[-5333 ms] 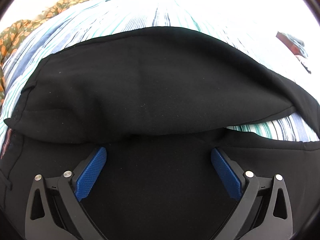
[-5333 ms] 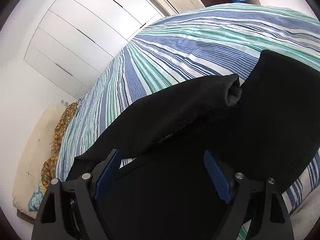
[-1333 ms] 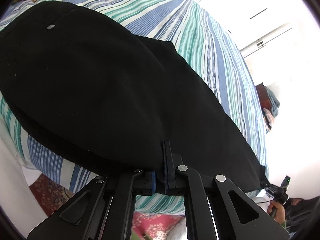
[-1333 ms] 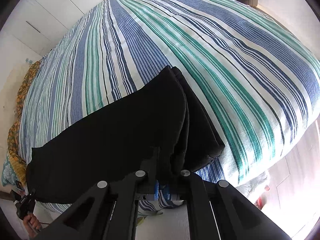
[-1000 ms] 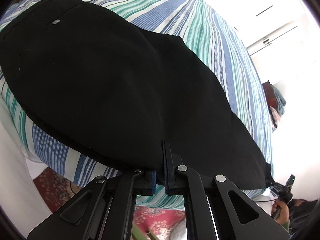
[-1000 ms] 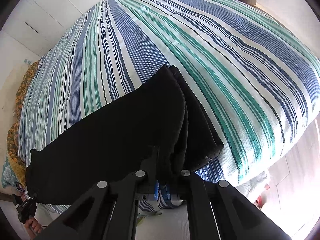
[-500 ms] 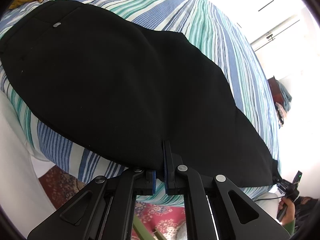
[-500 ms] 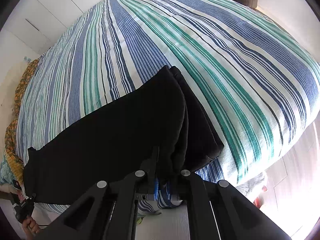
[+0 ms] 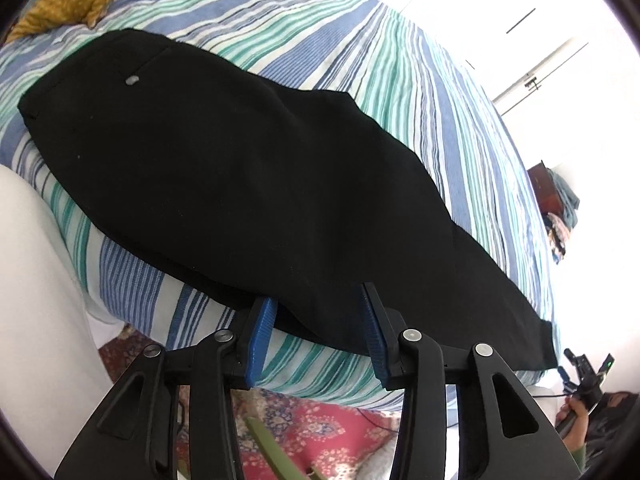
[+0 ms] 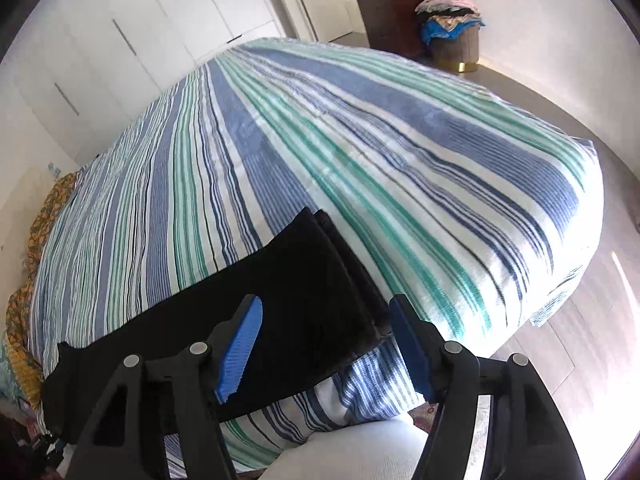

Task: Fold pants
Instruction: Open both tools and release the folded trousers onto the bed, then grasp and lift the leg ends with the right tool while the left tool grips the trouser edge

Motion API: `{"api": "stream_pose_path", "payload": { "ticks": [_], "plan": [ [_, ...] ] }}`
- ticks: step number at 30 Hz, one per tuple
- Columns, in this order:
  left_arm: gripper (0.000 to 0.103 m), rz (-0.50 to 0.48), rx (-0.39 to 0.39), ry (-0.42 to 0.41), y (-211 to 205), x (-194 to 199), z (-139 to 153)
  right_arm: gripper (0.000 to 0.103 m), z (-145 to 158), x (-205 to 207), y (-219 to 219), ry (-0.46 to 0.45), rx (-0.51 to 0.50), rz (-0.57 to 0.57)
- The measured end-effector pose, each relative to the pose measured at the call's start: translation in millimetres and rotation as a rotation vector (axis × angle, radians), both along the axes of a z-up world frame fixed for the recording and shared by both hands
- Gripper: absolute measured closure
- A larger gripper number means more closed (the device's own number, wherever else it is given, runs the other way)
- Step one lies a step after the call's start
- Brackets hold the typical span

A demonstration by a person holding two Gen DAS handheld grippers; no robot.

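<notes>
Black pants (image 9: 248,184) lie folded lengthwise, leg on leg, along the near edge of the striped bed (image 9: 400,72). The waist with a small button is at the upper left in the left wrist view, the leg ends at the lower right. My left gripper (image 9: 316,330) is open and empty at the pants' near edge. In the right wrist view the pants (image 10: 280,312) show their stacked leg ends. My right gripper (image 10: 326,344) is open and empty just in front of them.
The striped bedspread (image 10: 360,152) covers the whole bed. A yellow patterned pillow (image 9: 76,0) lies beyond the waist. White wardrobe doors (image 10: 140,32), a dark dresser and a laundry basket (image 10: 454,46) stand past the bed. A red patterned rug (image 9: 320,432) covers the floor below.
Both grippers were shut on the pants' near edge and have opened and let go. The right wrist view has tilted up toward the far room.
</notes>
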State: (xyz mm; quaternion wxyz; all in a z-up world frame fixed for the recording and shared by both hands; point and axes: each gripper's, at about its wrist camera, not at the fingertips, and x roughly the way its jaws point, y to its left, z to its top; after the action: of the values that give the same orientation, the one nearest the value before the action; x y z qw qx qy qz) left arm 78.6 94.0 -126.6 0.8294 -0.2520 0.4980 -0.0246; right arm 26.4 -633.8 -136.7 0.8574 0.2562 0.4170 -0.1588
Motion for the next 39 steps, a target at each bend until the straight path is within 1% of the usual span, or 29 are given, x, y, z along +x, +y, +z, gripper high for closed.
{"api": "stream_pose_path", "payload": {
  "ticks": [2, 5, 7, 10, 12, 13, 15, 16, 18, 20, 21, 22, 23, 25, 27, 28, 29, 31, 32, 34, 36, 37, 38, 39],
  "plan": [
    [0.061, 0.005, 0.032, -0.026, -4, -5, 7, 0.037, -2, -11, -13, -0.027, 0.041, -0.073],
    [0.060, 0.013, 0.071, -0.078, -8, -10, 18, 0.037, -13, -28, -39, -0.066, 0.176, -0.184],
    [0.057, 0.015, 0.094, -0.103, -11, -12, 23, 0.037, -19, -36, -49, -0.094, 0.257, -0.228],
    [0.057, 0.008, 0.104, -0.109, -13, -14, 24, 0.037, -22, -41, -55, -0.148, 0.348, -0.211],
    [0.057, 0.004, 0.107, -0.110, -14, -15, 24, 0.037, -24, -44, -54, -0.205, 0.442, -0.174],
    [0.057, 0.001, 0.108, -0.111, -15, -15, 24, 0.037, -26, -43, -53, -0.220, 0.492, -0.153],
    [0.057, -0.006, 0.109, -0.111, -18, -15, 24, 0.037, -37, -34, -51, -0.192, 0.586, -0.095],
    [0.057, -0.008, 0.109, -0.112, -18, -14, 25, 0.037, -40, -30, -50, -0.169, 0.594, -0.080],
    [0.057, -0.009, 0.110, -0.113, -17, -13, 25, 0.036, -40, -23, -50, -0.121, 0.544, -0.060],
    [0.057, -0.006, 0.107, -0.114, -15, -12, 25, 0.036, -41, -15, -52, -0.032, 0.477, -0.068],
    [0.057, -0.003, 0.105, -0.113, -14, -12, 25, 0.036, -44, -13, -54, -0.018, 0.471, -0.071],
    [0.057, -0.001, 0.103, -0.110, -12, -11, 24, 0.036, -46, -11, -55, -0.017, 0.490, -0.061],
    [0.057, 0.000, 0.100, -0.106, -12, -11, 23, 0.036, -48, -9, -56, -0.004, 0.487, -0.058],
    [0.057, -0.001, 0.096, -0.095, -12, -9, 20, 0.036, -46, -3, -54, -0.025, 0.491, -0.018],
    [0.057, -0.004, 0.094, -0.089, -13, -9, 19, 0.036, -49, 10, -52, -0.051, 0.548, 0.059],
    [0.057, -0.006, 0.094, -0.088, -13, -9, 19, 0.036, -50, 13, -50, -0.073, 0.588, 0.086],
    [0.057, -0.007, 0.095, -0.088, -13, -9, 19, 0.036, -50, 15, -50, -0.070, 0.599, 0.095],
    [0.057, -0.010, 0.095, -0.085, -15, -9, 18, 0.036, -49, 21, -48, 0.003, 0.502, 0.078],
    [0.057, -0.012, 0.096, -0.081, -15, -8, 17, 0.036, -50, 26, -47, 0.028, 0.471, 0.088],
    [0.057, -0.017, 0.097, -0.077, -16, -8, 16, 0.036, -58, 38, -45, 0.051, 0.515, 0.125],
    [0.057, -0.017, 0.098, -0.077, -17, -8, 16, 0.036, -60, 48, -42, 0.029, 0.565, 0.172],
    [0.057, -0.016, 0.097, -0.077, -16, -8, 16, 0.038, -59, 53, -41, 0.008, 0.590, 0.195],
    [0.057, -0.016, 0.096, -0.077, -17, -8, 16, 0.038, -59, 57, -40, 0.013, 0.592, 0.199],
    [0.057, -0.019, 0.096, -0.077, -17, -8, 16, 0.039, -61, 62, -40, 0.056, 0.560, 0.187]
  ]
}}
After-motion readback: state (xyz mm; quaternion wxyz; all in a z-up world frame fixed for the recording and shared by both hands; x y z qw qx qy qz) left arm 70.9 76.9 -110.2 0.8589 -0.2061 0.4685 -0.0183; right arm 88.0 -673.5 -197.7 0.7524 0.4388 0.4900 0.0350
